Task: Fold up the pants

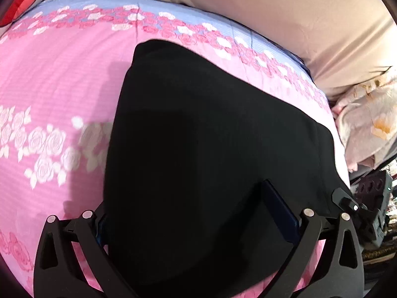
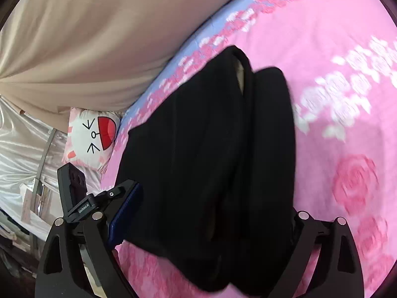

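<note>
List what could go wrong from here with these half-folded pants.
1. Both tools, left tool and right tool, stand open around the black pants; lifting away may snag cloth and undo the fold.
2. The stacked layers look uneven, so another fold may come out lopsided.
3. The soft pink bedspread may bunch underneath.

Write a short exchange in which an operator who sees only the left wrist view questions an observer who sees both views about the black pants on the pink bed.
Operator: Is the right gripper open?
Observer: Yes, it stands wide open, with the pants between its jaws.
Operator: The far end of the pants looks plain black to me. Does anything else show there?
Observer: Yes, the right wrist view shows an opening there with a pale lining inside.
</note>
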Available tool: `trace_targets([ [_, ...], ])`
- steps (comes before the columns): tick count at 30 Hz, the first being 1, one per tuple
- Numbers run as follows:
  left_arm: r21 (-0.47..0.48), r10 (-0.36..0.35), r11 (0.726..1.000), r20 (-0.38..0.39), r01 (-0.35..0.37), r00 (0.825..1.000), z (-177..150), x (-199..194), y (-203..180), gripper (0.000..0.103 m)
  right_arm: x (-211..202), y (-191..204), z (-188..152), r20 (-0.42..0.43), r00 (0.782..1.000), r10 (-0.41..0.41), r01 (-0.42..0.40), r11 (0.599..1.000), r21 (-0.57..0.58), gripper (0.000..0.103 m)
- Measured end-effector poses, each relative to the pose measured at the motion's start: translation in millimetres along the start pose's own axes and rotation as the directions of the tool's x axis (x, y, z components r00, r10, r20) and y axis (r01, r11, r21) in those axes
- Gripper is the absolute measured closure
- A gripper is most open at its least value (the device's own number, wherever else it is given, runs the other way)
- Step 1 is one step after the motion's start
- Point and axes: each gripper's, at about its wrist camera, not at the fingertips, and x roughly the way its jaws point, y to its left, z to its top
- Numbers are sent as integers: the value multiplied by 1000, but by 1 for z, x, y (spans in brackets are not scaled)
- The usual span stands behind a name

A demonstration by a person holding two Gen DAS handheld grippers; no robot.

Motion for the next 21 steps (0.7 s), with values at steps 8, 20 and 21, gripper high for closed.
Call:
trace_targets([
  [8,-13,28,1000,57,-27,998,0,-11,3,47,0,-10,-1,65,998,8,-10,1000,25,57],
  [20,83,-70,994,-30,72,997,-56,-71,3,73,-63,23,-54,16,1000,5,-4,998,-55,62],
  [21,83,-60,995,-39,63,997,-61,-67,6,70,-61,15,-61,3,1000,-4,4,1000,-31,61],
])
